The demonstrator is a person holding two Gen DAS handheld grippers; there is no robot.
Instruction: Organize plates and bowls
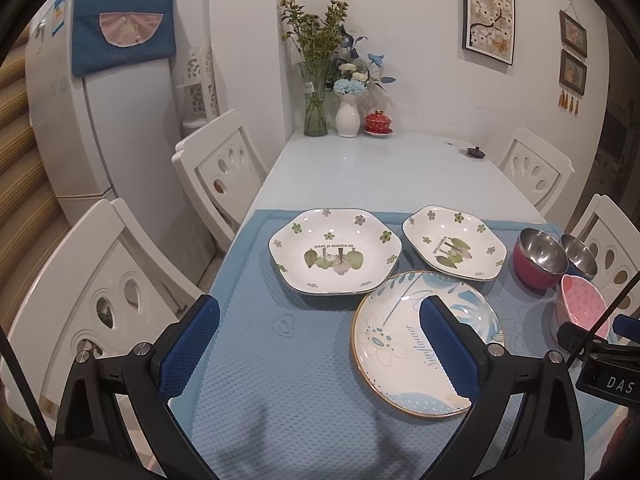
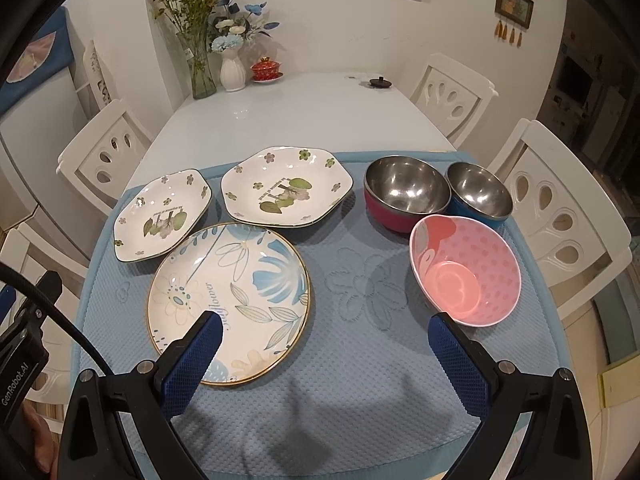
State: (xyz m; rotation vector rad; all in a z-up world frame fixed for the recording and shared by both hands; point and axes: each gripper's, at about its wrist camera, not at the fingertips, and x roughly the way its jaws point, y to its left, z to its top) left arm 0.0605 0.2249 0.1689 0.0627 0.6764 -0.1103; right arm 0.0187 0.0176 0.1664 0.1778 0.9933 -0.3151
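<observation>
On the near end of a white dining table lay a blue quilted mat with a raised dot texture and stitched flower outlines, and all the dishes stood on this mat. At the left side were two hexagonal plates with green leaf prints: the left hexagonal plate and the right hexagonal plate, side by side and close to each other. Just in front of them rested a round plate with blue flowers and a gold rim; its far edge seemed to overlap the rims of the hexagonal plates, but I could not tell if they touched. At the right side stood a red steel bowl and a blue steel bowl, touching, and in front of them a pink bowl, tilted toward the camera.

The left gripper hovered above the mat with its blue fingers spread wide, holding nothing. The right gripper hovered also with fingers wide apart, between the round plate and the pink bowl, empty.

At the far end of the table stood a glass vase with dried flowers, a white vase and a red lidded cup. White chairs stood at both sides, a fridge with a blue cover stood at the left, and pictures hung on the white wall
</observation>
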